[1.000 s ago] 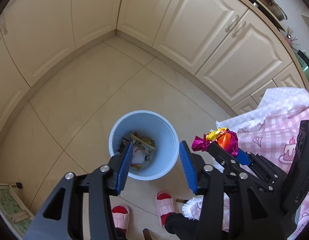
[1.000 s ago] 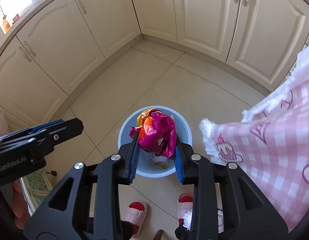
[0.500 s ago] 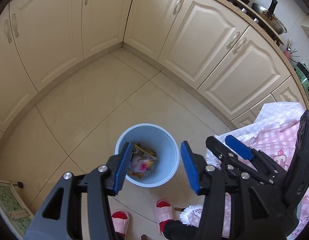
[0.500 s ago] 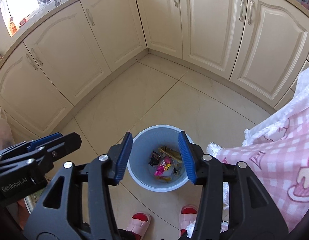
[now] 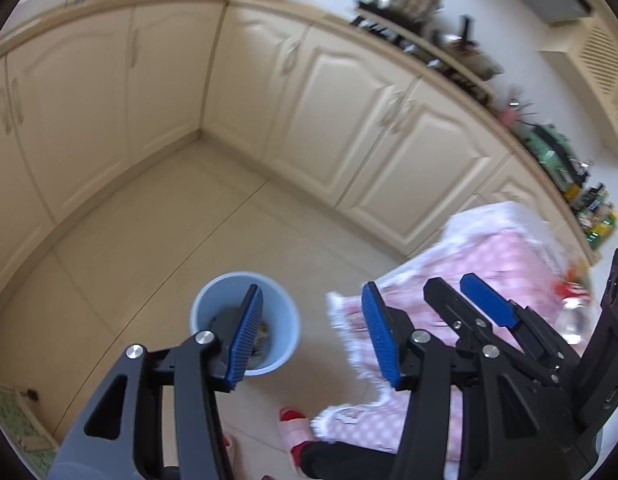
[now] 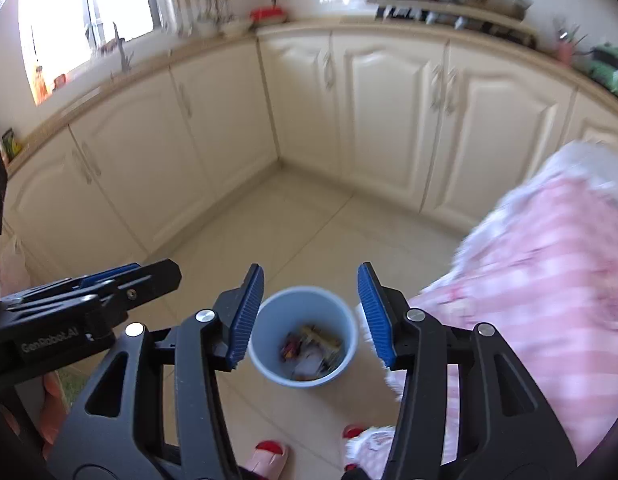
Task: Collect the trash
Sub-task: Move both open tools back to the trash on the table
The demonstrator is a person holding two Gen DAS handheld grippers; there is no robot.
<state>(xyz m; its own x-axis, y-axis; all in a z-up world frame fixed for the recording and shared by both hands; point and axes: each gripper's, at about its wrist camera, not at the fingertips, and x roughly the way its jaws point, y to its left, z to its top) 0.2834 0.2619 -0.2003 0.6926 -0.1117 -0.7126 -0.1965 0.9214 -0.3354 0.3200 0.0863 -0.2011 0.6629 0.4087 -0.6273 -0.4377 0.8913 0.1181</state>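
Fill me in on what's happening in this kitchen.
A person holds a hand-held gripper in each hand above a blue bin on the tiled floor, collecting trash. Wrappers lie inside the bin. The right hand-held gripper is opening with nothing between its jaws; the left hand-held gripper is open and empty. A pink checked cloth hangs beside the bin.
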